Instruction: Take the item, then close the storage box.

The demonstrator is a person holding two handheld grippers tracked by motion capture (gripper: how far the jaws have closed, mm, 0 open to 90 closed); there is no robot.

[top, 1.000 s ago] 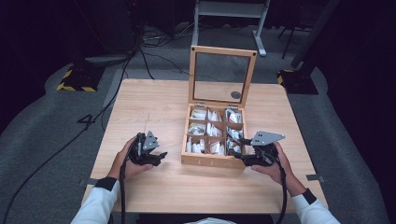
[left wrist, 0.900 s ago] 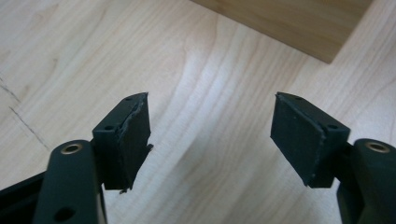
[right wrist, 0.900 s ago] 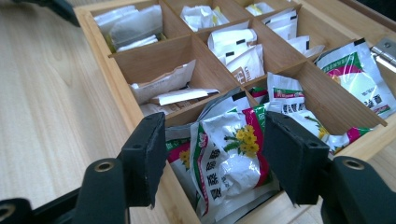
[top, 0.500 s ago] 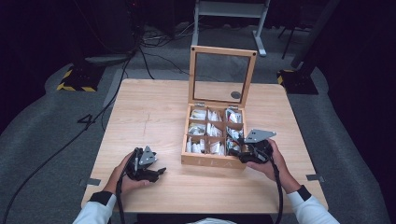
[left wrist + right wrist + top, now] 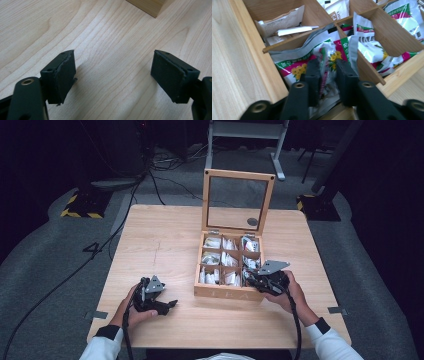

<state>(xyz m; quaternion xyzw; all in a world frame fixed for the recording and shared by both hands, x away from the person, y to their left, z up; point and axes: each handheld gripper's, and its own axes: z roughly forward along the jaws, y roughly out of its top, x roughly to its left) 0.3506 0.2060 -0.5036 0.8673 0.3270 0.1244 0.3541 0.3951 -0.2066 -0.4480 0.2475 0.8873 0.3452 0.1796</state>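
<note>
The right hand-held gripper (image 5: 325, 75) is clenched on a tea sachet (image 5: 322, 62) in the near right compartment of the wooden compartment box (image 5: 227, 292), which stands on the tabletop (image 5: 165, 245) with its glazed lid (image 5: 238, 200) raised upright at the far side. In the right gripper view both jaws close on the sachet's printed face, a white, green and pink wrapper with yellow flowers, and its silver upper edge rises above the divider. Judging from the creased film, the sachet is very light, thin and limp; it bends rather than holds its shape, and the glossy surface is likely to be slippery. The preferred grasp point is the flat sealed margin near the top edge, where the film is doubled and nothing is crushed; a pinch across the filled middle risks bursting the contents. Neighbouring sachets (image 5: 374, 50) overlap in the adjoining compartments and could be dragged along, so a straight upward lift clear of the dividers is advisable. The left hand-held gripper (image 5: 112, 77) is released, its jaws spread wide over bare wood with nothing between them; in the high view it lies low on the tabletop, well apart from the box on its left side.
</note>
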